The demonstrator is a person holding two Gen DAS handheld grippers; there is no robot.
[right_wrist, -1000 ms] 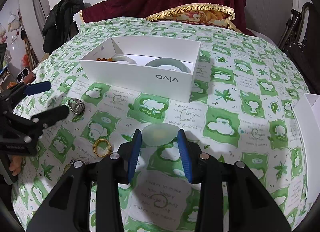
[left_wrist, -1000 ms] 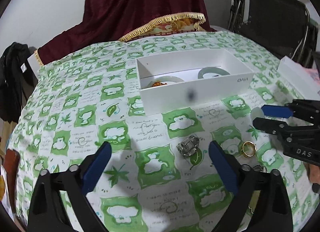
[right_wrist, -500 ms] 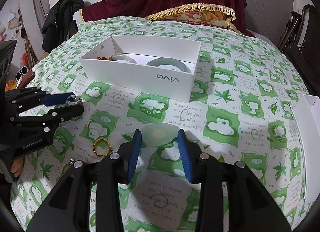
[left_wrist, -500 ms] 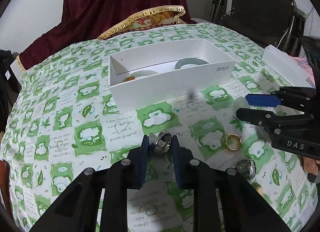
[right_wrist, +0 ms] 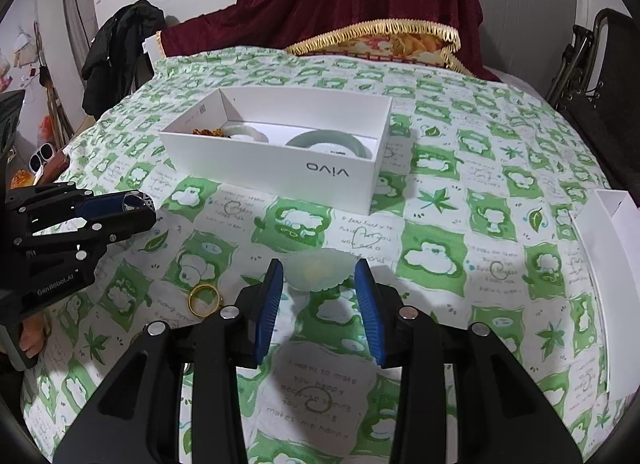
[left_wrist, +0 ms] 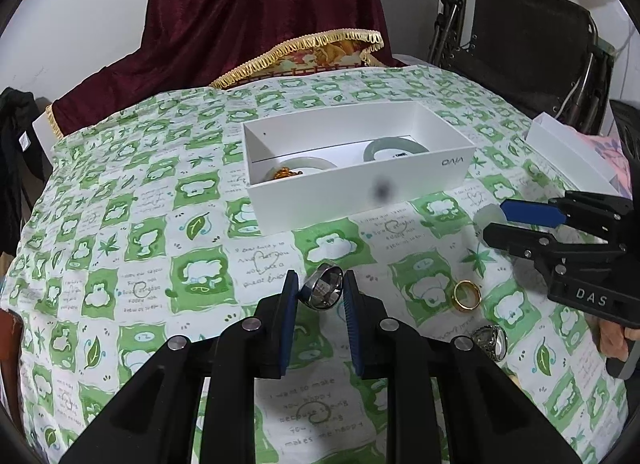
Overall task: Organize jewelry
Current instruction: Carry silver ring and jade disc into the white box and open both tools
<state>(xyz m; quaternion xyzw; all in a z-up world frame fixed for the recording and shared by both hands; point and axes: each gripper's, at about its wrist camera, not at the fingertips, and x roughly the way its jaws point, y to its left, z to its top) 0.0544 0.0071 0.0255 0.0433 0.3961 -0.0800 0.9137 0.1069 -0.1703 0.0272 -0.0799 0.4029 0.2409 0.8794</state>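
Three rings are seen: a silver ring point(left_wrist: 322, 287), a gold ring point(left_wrist: 467, 294) and an ornate ring point(left_wrist: 490, 340). Two bangles point(left_wrist: 394, 147) point(left_wrist: 304, 165) are counted in one white box point(left_wrist: 352, 199). One pale disc point(right_wrist: 320, 268) is seen.

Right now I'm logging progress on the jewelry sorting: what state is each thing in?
Left claw: shut on the silver ring, lifted off the cloth.
Right claw: shut on a pale translucent disc.
White box: open, two jade bangles and a gold chain inside.
Gold ring: loose on the cloth.
Ornate ring: loose on the cloth, near the gold ring.
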